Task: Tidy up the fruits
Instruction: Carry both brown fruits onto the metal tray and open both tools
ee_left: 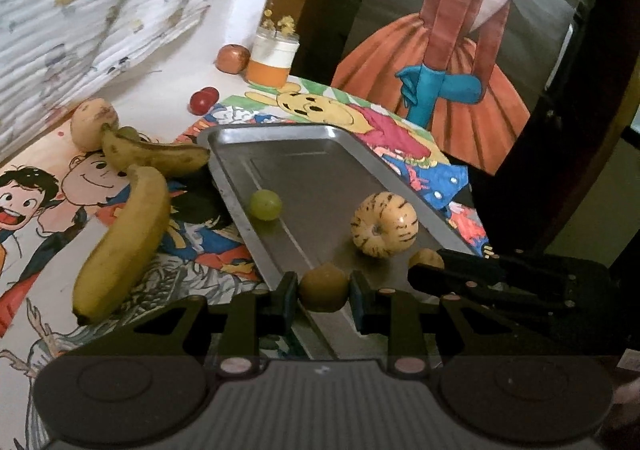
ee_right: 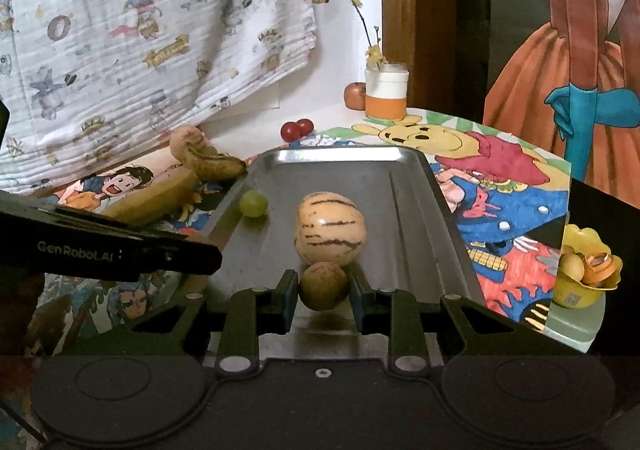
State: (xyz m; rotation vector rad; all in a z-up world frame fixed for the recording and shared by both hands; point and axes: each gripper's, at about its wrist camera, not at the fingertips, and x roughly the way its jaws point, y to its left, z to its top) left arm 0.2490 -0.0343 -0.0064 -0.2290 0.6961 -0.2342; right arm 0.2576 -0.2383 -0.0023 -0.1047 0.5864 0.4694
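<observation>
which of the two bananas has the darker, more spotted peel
The shorter banana farther back, touching the round tan fruit. Its peel is brown-speckled and dull, while the longer banana nearer the camera is clean yellow.

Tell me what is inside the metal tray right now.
Lying in the metal tray: a green grape by its left wall and a striped cream melon mid-tray. Each claw holds a small brownish fruit above the near end, hiding the tray floor beneath them.

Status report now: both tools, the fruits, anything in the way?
Left tool shut on small brown fruit. Right tool shut on another. Both over tray; striped melon close ahead.
</observation>
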